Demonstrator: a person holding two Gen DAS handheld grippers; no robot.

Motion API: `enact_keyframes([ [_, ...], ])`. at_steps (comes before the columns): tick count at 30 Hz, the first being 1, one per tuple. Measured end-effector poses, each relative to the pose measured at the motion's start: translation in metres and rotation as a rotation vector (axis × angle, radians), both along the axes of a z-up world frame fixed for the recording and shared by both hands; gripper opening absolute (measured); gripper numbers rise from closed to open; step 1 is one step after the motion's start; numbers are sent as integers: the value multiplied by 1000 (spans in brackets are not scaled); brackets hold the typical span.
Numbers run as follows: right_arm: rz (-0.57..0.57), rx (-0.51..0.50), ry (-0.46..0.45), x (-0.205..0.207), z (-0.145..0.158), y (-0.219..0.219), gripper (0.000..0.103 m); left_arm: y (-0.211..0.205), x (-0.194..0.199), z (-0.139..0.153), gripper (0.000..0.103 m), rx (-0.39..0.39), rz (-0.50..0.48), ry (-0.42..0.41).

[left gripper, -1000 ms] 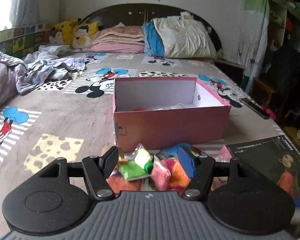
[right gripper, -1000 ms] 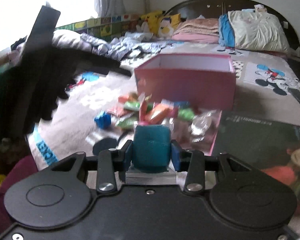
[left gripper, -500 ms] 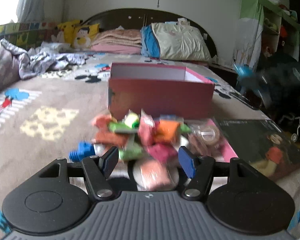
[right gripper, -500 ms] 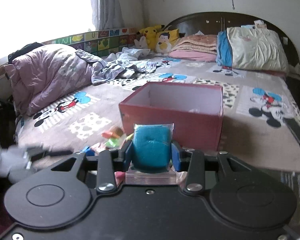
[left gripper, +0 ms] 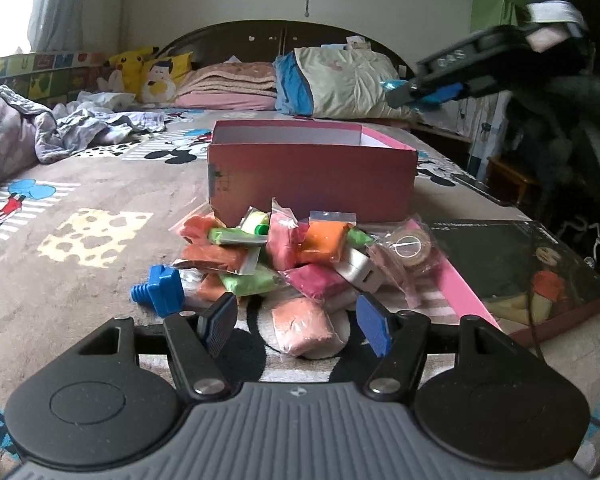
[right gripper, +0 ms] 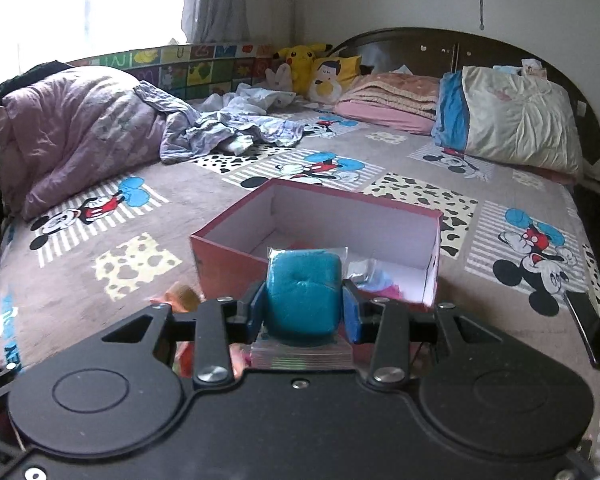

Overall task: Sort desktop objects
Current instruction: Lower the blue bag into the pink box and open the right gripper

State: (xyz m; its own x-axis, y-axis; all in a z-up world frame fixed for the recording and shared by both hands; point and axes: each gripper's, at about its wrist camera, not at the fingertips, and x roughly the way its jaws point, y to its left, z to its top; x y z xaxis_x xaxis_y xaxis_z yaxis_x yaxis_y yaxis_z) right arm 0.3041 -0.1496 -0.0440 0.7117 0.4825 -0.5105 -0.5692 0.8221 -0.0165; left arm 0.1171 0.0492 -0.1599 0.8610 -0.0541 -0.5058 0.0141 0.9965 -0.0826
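Observation:
My right gripper (right gripper: 305,307) is shut on a teal clay packet (right gripper: 303,296) and hangs above the near side of the open red box (right gripper: 432,280), which holds a few small items. In the left wrist view the right gripper (left gripper: 424,94) shows high at the right, over the red box (left gripper: 312,184). My left gripper (left gripper: 296,326) is open, low over the bed, with a salmon clay packet (left gripper: 306,330) lying between its fingers. Beyond it sits a pile of clay packets (left gripper: 276,256), a blue plastic bolt (left gripper: 158,292) and a tape roll (left gripper: 412,246).
A dark book (left gripper: 520,272) lies right of the pile on a pink sheet. A black remote (right gripper: 590,328) rests at the bed's right edge. Pillows (right gripper: 516,120), folded blankets, plush toys and crumpled clothes (right gripper: 236,128) fill the far side. A purple duvet (right gripper: 72,128) lies left.
The right gripper has risen with the teal packet and moved over the box. The left gripper has dropped lower and pulled back from the pile, still open.

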Motion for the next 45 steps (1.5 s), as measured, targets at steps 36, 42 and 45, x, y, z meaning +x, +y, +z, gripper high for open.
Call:
enact_keyframes([
  [36, 52, -273, 243, 175, -44, 111, 39, 41, 7, -8, 65, -75, 81, -6],
  [42, 33, -307, 288, 190, -60, 118, 40, 42, 7, -7, 65, -79, 86, -7],
  [45, 15, -301, 335, 197, -69, 118, 46, 42, 7, -7, 65, -76, 87, -6],
])
